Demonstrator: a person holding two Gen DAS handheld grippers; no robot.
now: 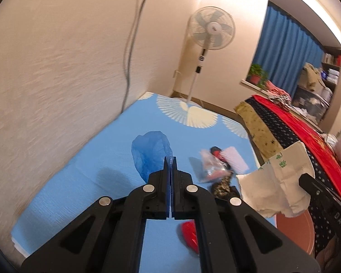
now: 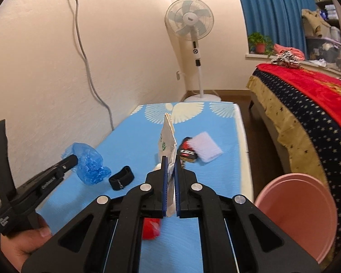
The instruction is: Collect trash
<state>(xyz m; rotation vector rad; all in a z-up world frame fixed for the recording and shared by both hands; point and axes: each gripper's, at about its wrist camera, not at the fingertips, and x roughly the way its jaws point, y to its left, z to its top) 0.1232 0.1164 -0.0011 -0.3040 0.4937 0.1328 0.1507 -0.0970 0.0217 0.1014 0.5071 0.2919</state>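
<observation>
The left hand-held gripper point(image 1: 169, 161) is pressed together on a thin edge of the blue plastic bag point(image 1: 151, 153), which is held near the table's point(image 1: 63, 188) wall-side edge. The right hand-held gripper point(image 2: 169, 160) is pinched on the white paper wrapper point(image 2: 168, 141) (green print is visible), held upright above the table's middle. A red scrap point(image 2: 150, 228) is seen below it. A pink bin point(image 2: 300, 213) is located beside the table's right edge.

Red scrap point(image 2: 150, 228), perhaps plastic, half-hidden.
</observation>
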